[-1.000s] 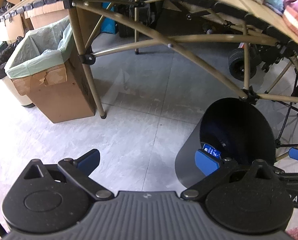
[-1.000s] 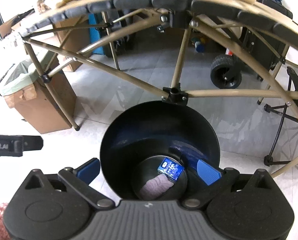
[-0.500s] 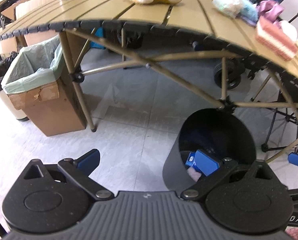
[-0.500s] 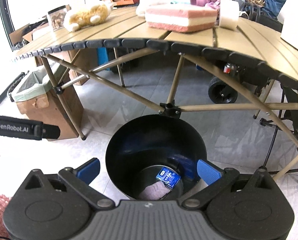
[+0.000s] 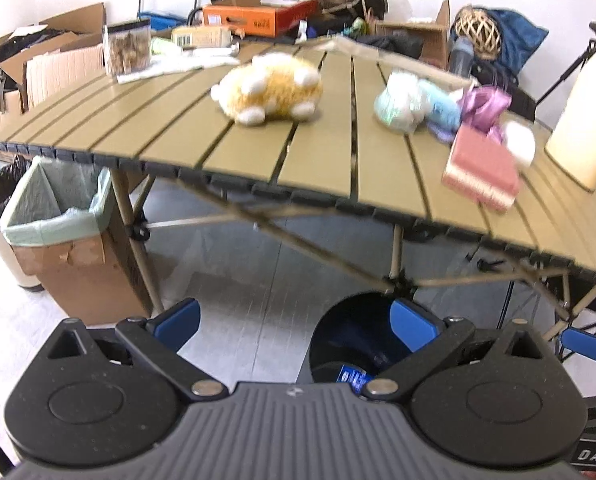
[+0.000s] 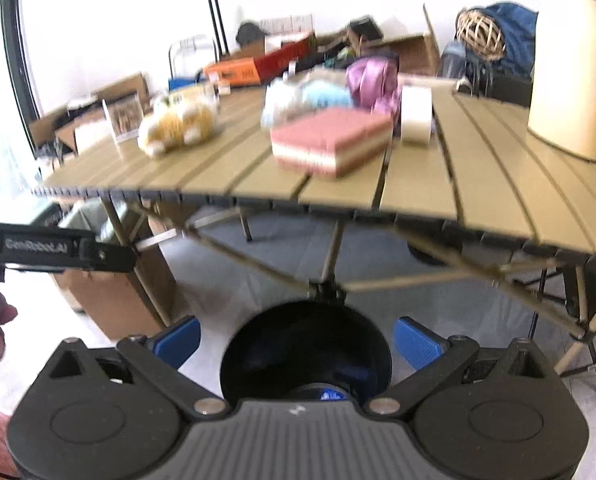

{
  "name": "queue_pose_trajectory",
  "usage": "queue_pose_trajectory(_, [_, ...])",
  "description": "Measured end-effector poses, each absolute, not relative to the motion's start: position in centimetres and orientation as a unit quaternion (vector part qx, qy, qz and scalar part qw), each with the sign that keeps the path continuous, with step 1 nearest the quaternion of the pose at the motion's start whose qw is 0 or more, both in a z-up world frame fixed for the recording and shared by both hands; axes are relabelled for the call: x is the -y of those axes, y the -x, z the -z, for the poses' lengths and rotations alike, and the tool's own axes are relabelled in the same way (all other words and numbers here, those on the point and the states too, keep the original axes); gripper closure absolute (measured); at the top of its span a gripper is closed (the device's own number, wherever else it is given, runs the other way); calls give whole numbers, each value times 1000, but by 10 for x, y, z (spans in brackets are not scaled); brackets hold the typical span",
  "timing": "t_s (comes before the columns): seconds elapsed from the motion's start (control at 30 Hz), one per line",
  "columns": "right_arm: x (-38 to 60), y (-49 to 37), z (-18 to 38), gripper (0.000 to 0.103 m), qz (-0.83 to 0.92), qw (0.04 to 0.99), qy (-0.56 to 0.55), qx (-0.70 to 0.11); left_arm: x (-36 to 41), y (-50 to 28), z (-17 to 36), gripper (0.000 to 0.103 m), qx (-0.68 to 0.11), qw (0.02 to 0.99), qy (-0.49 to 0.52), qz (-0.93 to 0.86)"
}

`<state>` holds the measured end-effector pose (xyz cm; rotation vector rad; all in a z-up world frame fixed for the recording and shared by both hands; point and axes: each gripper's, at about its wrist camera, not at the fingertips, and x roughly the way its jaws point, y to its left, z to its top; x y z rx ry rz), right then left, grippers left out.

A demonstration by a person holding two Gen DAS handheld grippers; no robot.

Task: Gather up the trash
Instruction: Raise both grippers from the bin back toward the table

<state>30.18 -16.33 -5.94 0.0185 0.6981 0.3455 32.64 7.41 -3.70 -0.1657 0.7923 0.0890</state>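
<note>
A black round trash bin (image 5: 350, 336) stands on the floor under the table's front edge; it also shows in the right wrist view (image 6: 306, 344). A blue wrapper (image 5: 352, 374) lies inside it. My left gripper (image 5: 295, 322) is open and empty, above the floor left of the bin. My right gripper (image 6: 298, 342) is open and empty, straddling the bin from above. On the slatted tan table (image 5: 257, 160) lie a crumpled white-blue wad (image 5: 414, 106), a purple wad (image 5: 484, 106) and a pink-white block (image 5: 480, 170).
A yellow plush toy (image 5: 271, 90), a tape roll (image 6: 416, 114) and a cream jug (image 6: 570, 68) are on the table. A cardboard box with a green liner (image 5: 63, 232) stands at the left table leg. Table struts cross above the bin. Boxes and bags crowd the back.
Both grippers have risen and tilted up from the bin, so the tabletop and its items now show. Both stay open and empty.
</note>
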Motion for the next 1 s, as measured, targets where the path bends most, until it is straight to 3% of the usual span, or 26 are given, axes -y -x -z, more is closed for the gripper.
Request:
queue_pose_trajectory(0.37, [168, -327, 27, 0, -162, 950, -51, -262, -82, -344, -4, 0, -316, 941, 105, -62])
queue_pose_trajectory(1.0, [116, -399, 38, 0, -75, 979, -51, -184, -101, -395, -22, 0, -284, 945, 127, -96])
